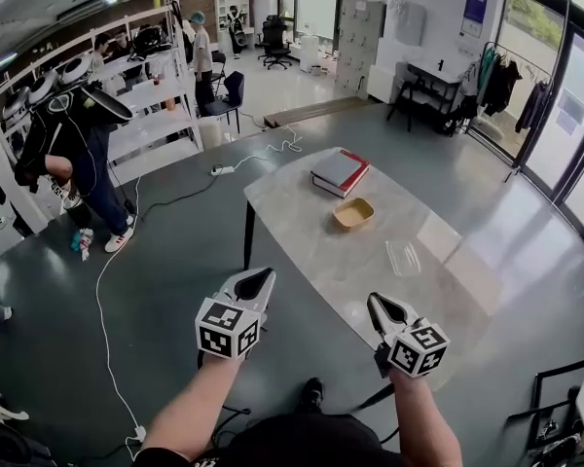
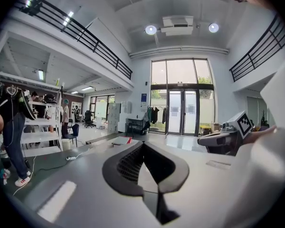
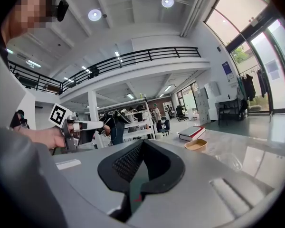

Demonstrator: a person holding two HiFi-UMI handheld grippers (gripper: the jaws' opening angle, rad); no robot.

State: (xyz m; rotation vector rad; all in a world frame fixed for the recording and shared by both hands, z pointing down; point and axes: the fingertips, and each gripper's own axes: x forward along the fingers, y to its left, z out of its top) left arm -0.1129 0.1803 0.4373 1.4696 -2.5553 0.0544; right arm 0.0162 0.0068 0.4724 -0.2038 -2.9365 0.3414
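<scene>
1. Left gripper (image 1: 256,282): held in the person's left hand, with its tip at the near left edge of the surface (image 1: 302,232). The left gripper view shows the two jaws brought together at the tip, with nothing between them.

2. Right gripper (image 1: 380,307): held over the near end of the surface, well apart from the left gripper. The right gripper view shows its jaws also closed and empty. Neither gripper touches any item.

3. Clear container (image 1: 403,257): a shallow transparent tray that lies flat on the surface, ahead of the right gripper. It is the item nearest to that gripper.

4. Tan tray (image 1: 353,213): a small rectangular dish that sits on the surface beyond the clear container, toward the middle. It is apart from the container.

5. Books (image 1: 339,172): a flat stack with a red edge that rests at the far end of the surface, just behind the tan tray.

6. Floor (image 1: 165,261): a white cable (image 1: 105,290) runs across it to the left of the surface.

7. Background: a person (image 1: 73,154) stands at a white shelving rack (image 1: 146,95) on the far left.
</scene>
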